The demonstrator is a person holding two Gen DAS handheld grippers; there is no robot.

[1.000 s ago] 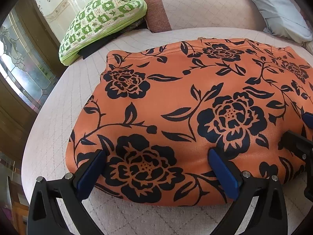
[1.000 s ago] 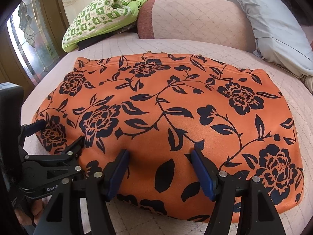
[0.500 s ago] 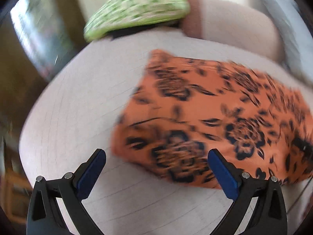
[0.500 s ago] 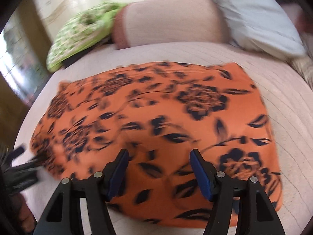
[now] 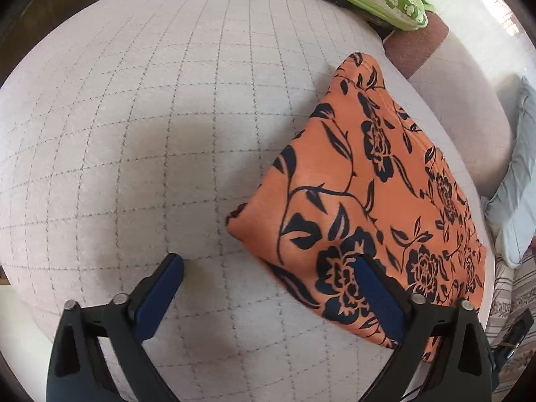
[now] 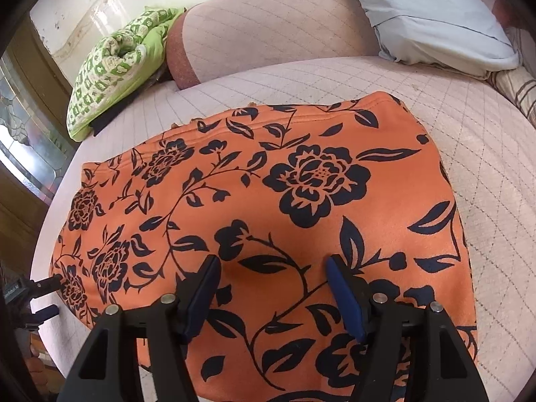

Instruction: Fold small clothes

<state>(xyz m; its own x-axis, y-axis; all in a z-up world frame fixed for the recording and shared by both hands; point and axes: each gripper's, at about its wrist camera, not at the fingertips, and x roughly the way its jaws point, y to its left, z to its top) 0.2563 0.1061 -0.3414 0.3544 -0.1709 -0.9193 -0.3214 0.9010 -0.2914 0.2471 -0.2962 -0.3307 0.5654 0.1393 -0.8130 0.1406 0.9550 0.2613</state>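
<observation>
An orange garment with a black flower print (image 6: pixel 284 207) lies flat on the quilted bed; it also shows at the right of the left wrist view (image 5: pixel 378 207). My right gripper (image 6: pixel 271 264) is open and empty, low over the garment's near middle. My left gripper (image 5: pixel 268 264) is open and empty at the garment's left corner: its right finger is over the cloth, its left finger over bare quilt. The left gripper's tips also show at the far left of the right wrist view (image 6: pixel 50 294).
The pale quilted bed cover (image 5: pixel 140 127) stretches left of the garment. A green patterned bundle (image 6: pixel 110 67), a pinkish bolster (image 6: pixel 268 26) and a light blue pillow (image 6: pixel 432 16) lie at the back. A striped cloth (image 6: pixel 516 90) is at the right edge.
My left gripper has swung left, from over the garment's near edge to its left corner. My right gripper has moved forward and right over the garment. Both stay open.
</observation>
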